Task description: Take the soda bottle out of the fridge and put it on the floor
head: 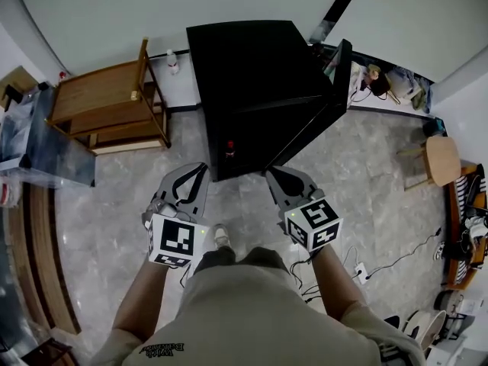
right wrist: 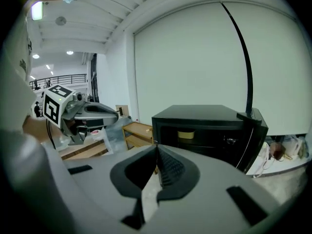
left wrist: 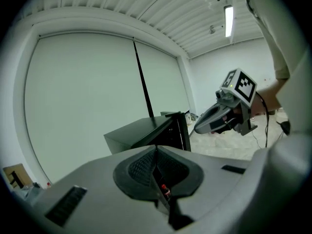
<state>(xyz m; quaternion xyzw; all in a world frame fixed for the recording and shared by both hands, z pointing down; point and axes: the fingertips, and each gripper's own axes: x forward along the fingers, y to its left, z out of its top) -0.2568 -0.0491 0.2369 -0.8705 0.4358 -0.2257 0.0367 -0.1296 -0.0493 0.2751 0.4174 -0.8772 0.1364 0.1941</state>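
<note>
You are standing in front of the fridge (head: 259, 90), facing its open front. Its door (head: 335, 71) is hanging swung out on the side of the fridge that is at your right.

1. Left gripper (head: 194, 175): you are holding it just short of the fridge's front, toward the side away from the door. Its jaws are meeting at the tips and are gripping nothing.
2. Right gripper (head: 276, 175): you are holding it just short of the fridge's front, toward the door side. Its jaws are pressing together with nothing between them.
3. Neither gripper is touching the fridge.

The soda bottle (left wrist: 165, 189) is sitting inside the fridge, low in the dark compartment. In the left gripper view it is showing only as a small red-capped shape through the slit below the closed jaw tips. A yellowish item (right wrist: 185, 134) is lying on an upper shelf inside the fridge; what it is cannot be told.

A wooden table (head: 107, 105) is standing beside the fridge on its non-door side. A round wooden stool (head: 442, 158) is standing well apart from the fridge on its door side.
</note>
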